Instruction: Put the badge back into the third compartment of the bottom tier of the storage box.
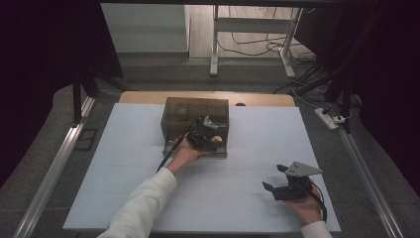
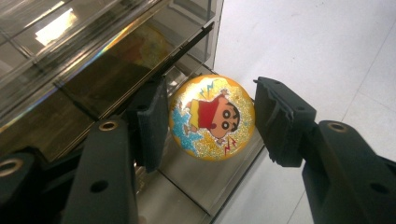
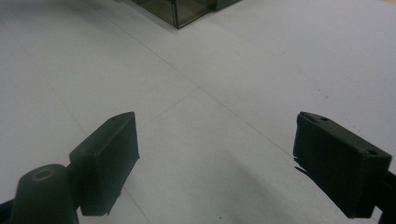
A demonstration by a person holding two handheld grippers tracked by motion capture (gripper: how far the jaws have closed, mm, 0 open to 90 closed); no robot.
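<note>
left gripper (image 2: 210, 116) clamped on cartoon badge (image 2: 212, 117), seemingly over box (image 2: 93, 56), right gripper (image 3: 215, 163) jaws apart

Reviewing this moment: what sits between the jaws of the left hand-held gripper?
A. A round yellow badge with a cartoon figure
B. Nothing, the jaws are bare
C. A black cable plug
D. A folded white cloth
A: in the left gripper view, the left hand-held gripper has its jaws closed on either side of a round yellow glittery badge printed with a cartoon figure, just over the smoked clear box.
</note>
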